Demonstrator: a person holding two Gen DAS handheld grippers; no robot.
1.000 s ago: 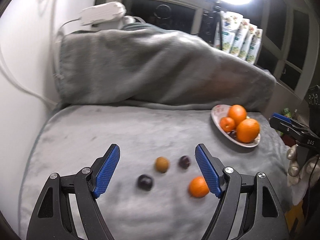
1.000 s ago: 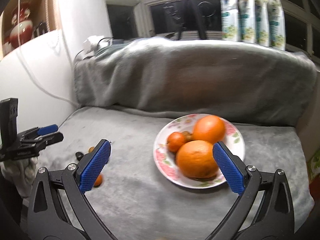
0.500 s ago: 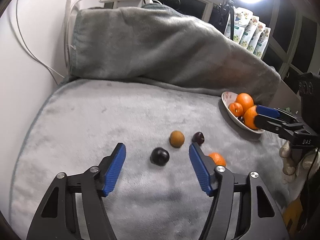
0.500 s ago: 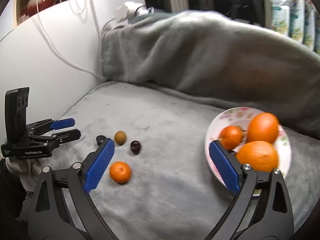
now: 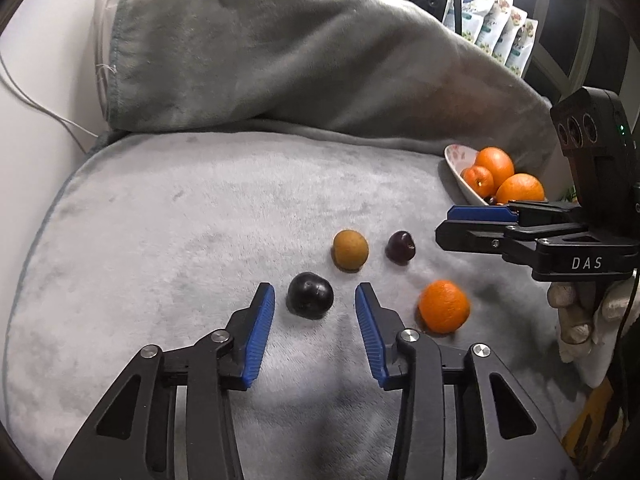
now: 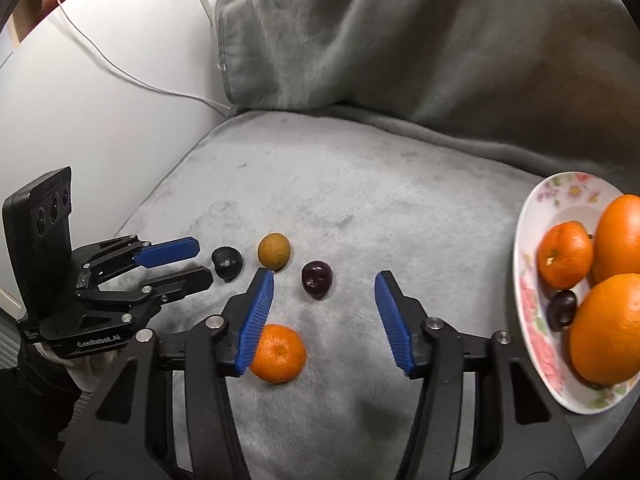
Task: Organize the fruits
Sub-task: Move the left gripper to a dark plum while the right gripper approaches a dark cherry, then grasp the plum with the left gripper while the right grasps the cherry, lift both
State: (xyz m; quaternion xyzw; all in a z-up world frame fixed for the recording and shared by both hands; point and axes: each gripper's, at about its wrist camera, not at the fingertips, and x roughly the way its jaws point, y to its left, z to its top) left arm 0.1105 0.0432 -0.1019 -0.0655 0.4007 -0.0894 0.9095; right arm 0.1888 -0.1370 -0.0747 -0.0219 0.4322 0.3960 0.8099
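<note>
Several loose fruits lie on the grey blanket [image 5: 160,240]: a dark plum [image 5: 310,295], a brown-yellow fruit [image 5: 351,250], a dark red cherry-like fruit [image 5: 401,247] and a small mandarin [image 5: 444,306]. My left gripper [image 5: 314,293] is closing. The plum [image 6: 227,263] sits just past its tips, and the pads are clear of it. My right gripper [image 6: 324,278] is closing too, with the dark red fruit [image 6: 317,278] between its tips, untouched. The mandarin [image 6: 278,354] lies by its left finger. The flowered plate [image 6: 532,216] at the right holds oranges and a dark fruit.
A blanket-covered backrest [image 5: 300,60] rises behind the seat. A white wall with cables [image 6: 100,100] bounds the left side. Pouches [image 5: 496,20] stand by the window at the back right. A gloved hand [image 5: 576,312] holds the right gripper [image 5: 472,226].
Both grippers have come down toward the loose fruits and their jaws have narrowed. The right one swung left, away from the plate and over to the loose fruits.
</note>
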